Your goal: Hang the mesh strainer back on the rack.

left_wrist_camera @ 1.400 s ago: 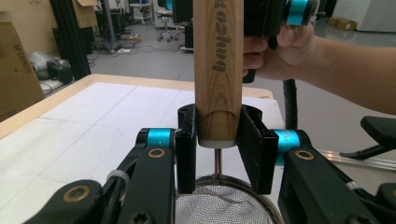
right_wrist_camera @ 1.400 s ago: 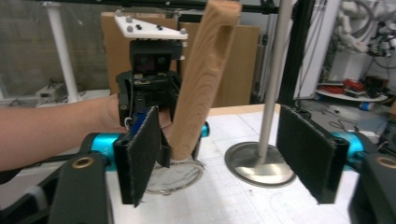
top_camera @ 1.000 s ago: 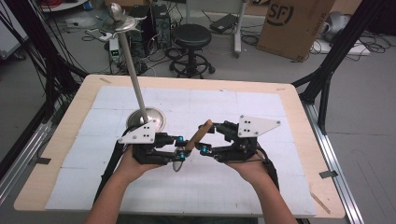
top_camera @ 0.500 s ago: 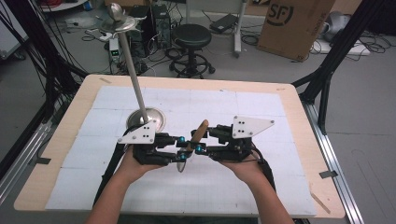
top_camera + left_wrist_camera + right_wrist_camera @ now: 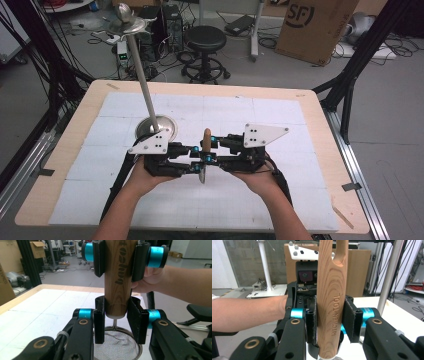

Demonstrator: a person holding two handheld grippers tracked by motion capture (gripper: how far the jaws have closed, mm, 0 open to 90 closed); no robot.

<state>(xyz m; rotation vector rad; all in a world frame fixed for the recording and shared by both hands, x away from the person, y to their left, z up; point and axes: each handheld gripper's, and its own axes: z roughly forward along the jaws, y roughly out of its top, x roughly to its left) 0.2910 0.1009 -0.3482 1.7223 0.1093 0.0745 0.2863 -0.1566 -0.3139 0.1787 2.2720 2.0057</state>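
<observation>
Item: wooden-handled mesh strainer, held upright at centre frame of the high view, just below the middle, between two hand-held grippers above the white-covered table. Wooden handle runs vertically through the centre of the left gripper view, its metal neck and round mesh bowl at the bottom centre of that frame; in the right gripper view the handle rises through the centre, lettered "KITCHEN TOOL", with a hanging slot near the top edge. Left gripper: left of centre in the high view, jaws clenched on the lower end of the handle, pads pressed against both sides of the wood in the left gripper view. Right gripper: right of centre in the high view, jaws have just been closing and now grasp the handle higher up, black pads flat against the wood on both sides in the right gripper view. Both grippers face each other, tips nearly touching, each topped by a grey three-cornered plate. Also on the table: a metal stand with a round base, just above and left of the left gripper, its pole leaning toward the upper left of the frame. Beyond the table, upper middle: black stool; upper right: cardboard box.
</observation>
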